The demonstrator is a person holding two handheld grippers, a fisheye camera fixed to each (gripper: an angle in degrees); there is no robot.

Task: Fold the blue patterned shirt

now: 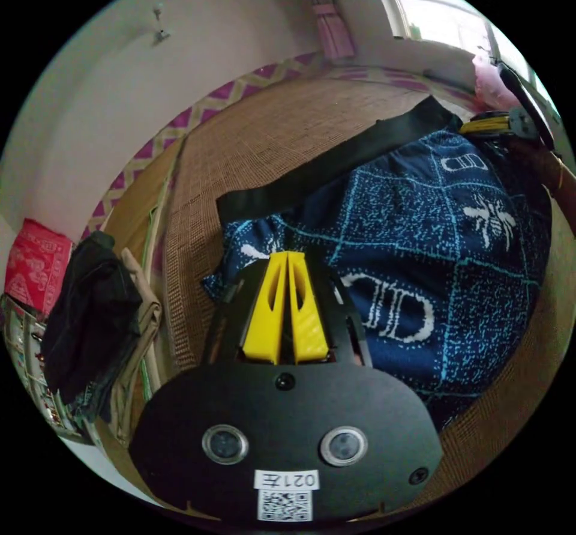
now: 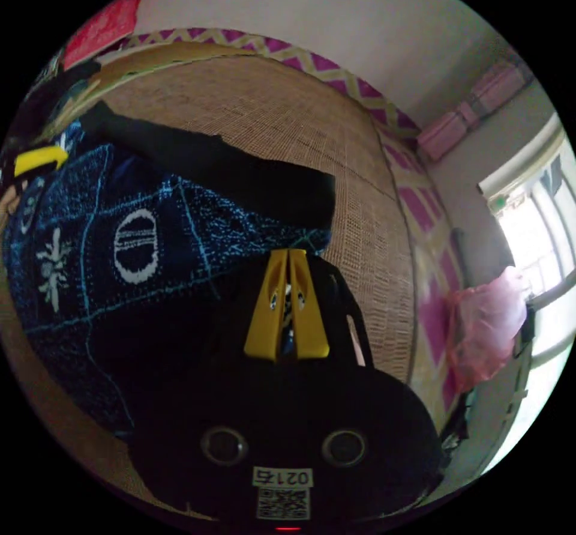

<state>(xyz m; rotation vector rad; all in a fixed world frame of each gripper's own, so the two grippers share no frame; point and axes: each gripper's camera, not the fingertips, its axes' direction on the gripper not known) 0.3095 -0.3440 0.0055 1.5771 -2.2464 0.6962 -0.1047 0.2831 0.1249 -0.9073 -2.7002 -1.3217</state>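
Note:
The blue patterned shirt (image 1: 420, 247) lies on a woven mat (image 1: 264, 132), its black hem band (image 1: 336, 166) along the far edge. My left gripper (image 1: 287, 256) is shut, its yellow jaws pinching the bunched corner of the shirt near the band's end. In the right gripper view the shirt (image 2: 120, 247) spreads to the left under the black band (image 2: 240, 178). My right gripper (image 2: 289, 254) is shut on the shirt's edge, with fabric showing between the jaws. Each gripper shows in the other's view: the right gripper (image 1: 489, 123) and the left gripper (image 2: 37, 160).
A heap of dark and beige clothes (image 1: 96, 313) sits at the mat's edge beside a red cloth (image 1: 36, 265). A pink plastic bag (image 2: 486, 325) hangs near the window (image 2: 540, 229). Purple zigzag bedding (image 2: 336, 72) borders the mat along the wall.

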